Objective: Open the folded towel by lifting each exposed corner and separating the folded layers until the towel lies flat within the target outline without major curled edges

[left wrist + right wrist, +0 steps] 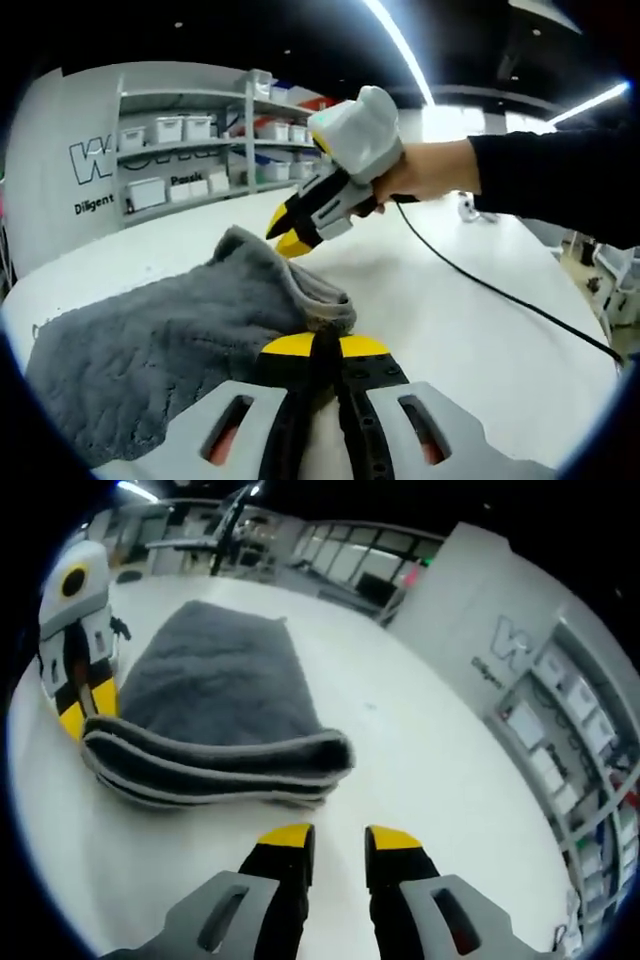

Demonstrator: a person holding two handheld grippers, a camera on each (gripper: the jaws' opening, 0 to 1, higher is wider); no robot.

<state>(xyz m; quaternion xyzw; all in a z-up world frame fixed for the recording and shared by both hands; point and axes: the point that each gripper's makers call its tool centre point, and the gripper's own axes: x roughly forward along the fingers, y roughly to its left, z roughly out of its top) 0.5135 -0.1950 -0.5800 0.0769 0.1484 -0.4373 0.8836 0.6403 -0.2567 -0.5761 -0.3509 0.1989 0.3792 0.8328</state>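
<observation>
A grey towel (pixel 170 330) lies folded on the white table (pixel 450 340). My left gripper (pixel 323 346) is shut on the towel's near corner, where the cloth bunches up against the yellow tips. My right gripper (pixel 287 235), held by a hand in a black sleeve, hovers just above the towel's raised far edge. In the right gripper view the towel (pixel 215 690) shows its stacked folded layers (pixel 210 765) facing me. The right gripper (pixel 338 840) stands open a short way in front of them with nothing between its fingers. The left gripper (pixel 72 718) touches the towel's left end.
A black cable (pixel 490 290) runs from the right gripper across the table. Shelves with white bins (pixel 180 130) line the back wall beside a white panel with lettering (pixel 95 160). The same shelves (pixel 565 740) appear in the right gripper view.
</observation>
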